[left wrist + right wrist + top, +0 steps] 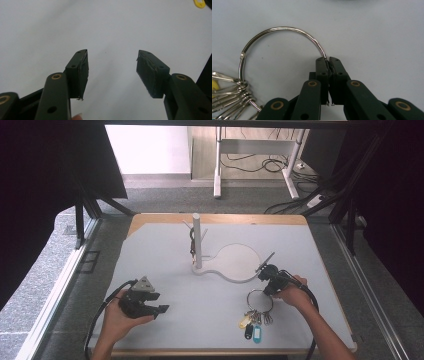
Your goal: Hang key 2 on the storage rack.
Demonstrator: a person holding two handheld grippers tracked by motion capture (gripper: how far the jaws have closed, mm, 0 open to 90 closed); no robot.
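The right gripper (pixel 328 61) has its jaws pressed together on the wire of the large key ring (pixel 279 29), at the side of the loop that is away from the bunch of keys (pixel 229 92). The ring lies flat on the grey table (pixel 210 315), near the front edge on the person's right side, and the keys with their coloured tags (pixel 252 330) spread toward the person. The left gripper (pixel 159 310) rests low on the left side of the table, well apart from the ring; its jaws stand wide and there is nothing between them. Behind, near the middle of the table, a white stand (pixel 197 240) with small pegs rises upright from a flat white base (pixel 237 262), and something dark already hangs on it. The step in hand seems to be the grasp of the ring, which looks complete. The next move probably calls for lifting the ring so the keys hang free below it, then carrying it to the stand and sliding the loop over one peg. The thin wire could slip or turn between the pads, so the lift should be slow.
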